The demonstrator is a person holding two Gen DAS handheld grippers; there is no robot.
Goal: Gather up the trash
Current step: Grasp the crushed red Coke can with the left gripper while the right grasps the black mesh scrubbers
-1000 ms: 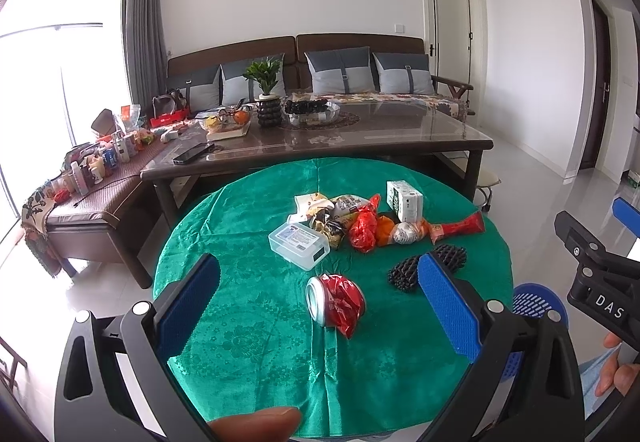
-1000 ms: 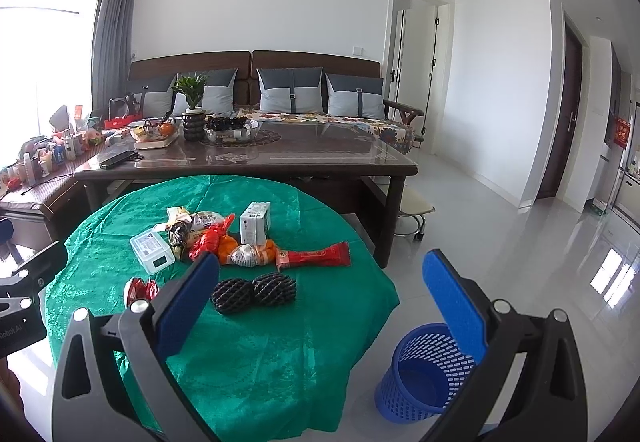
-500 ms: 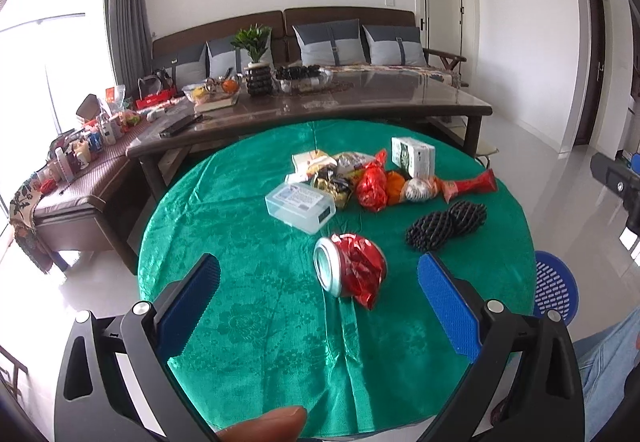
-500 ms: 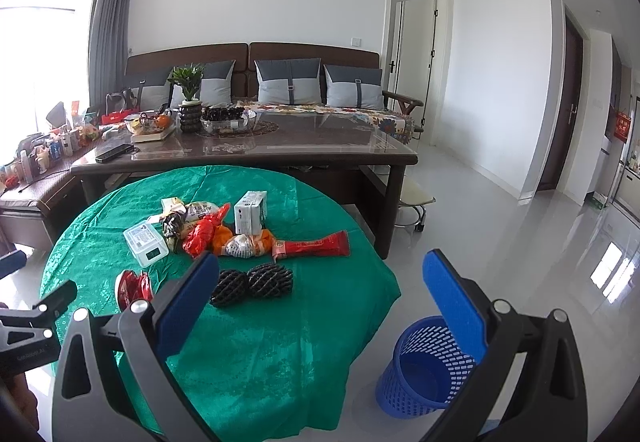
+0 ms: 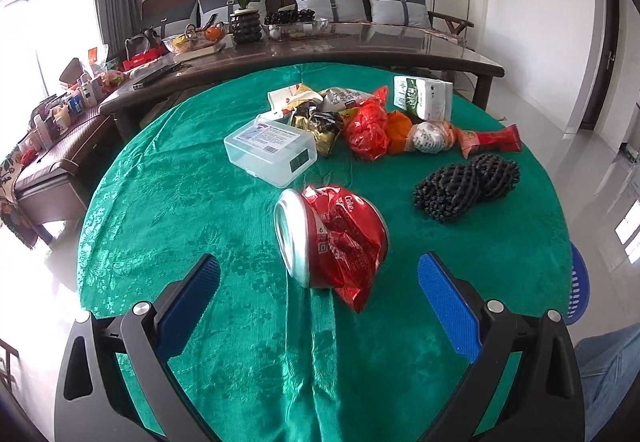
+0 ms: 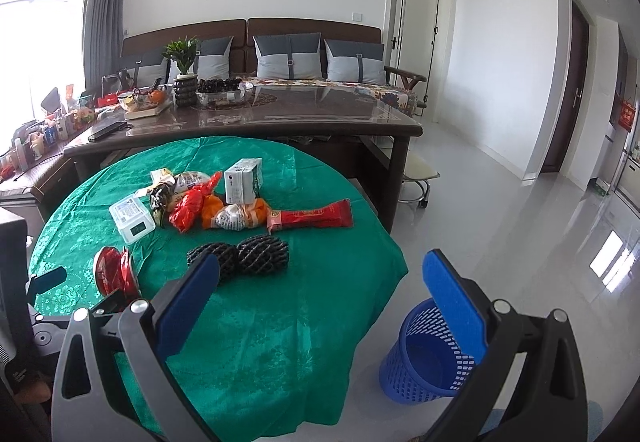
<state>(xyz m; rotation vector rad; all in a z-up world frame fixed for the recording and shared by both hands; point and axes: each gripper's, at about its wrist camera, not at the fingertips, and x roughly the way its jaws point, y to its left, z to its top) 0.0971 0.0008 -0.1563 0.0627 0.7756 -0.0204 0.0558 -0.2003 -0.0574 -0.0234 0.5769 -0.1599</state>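
Holding your left gripper [image 5: 318, 284] low over the near edge of the green tablecloth [image 5: 200, 209], you have its blue pads spread wide and gripping nothing. The crushed red can [image 5: 332, 238] lies on its side just ahead, roughly centred between the pads but beyond their tips, untouched. Behind it sit a clear plastic box [image 5: 270, 149], a heap of wrappers [image 5: 360, 121], a white carton [image 5: 422, 97] and, to the right, black mesh netting [image 5: 466, 185].

Your right gripper [image 6: 320, 292] is raised higher and further back, aimed past the table's right side, jaws equally wide and empty. Its left pad overlaps the netting in view; its right pad overlaps the blue basket [image 6: 416, 374] standing on the floor beside the table.
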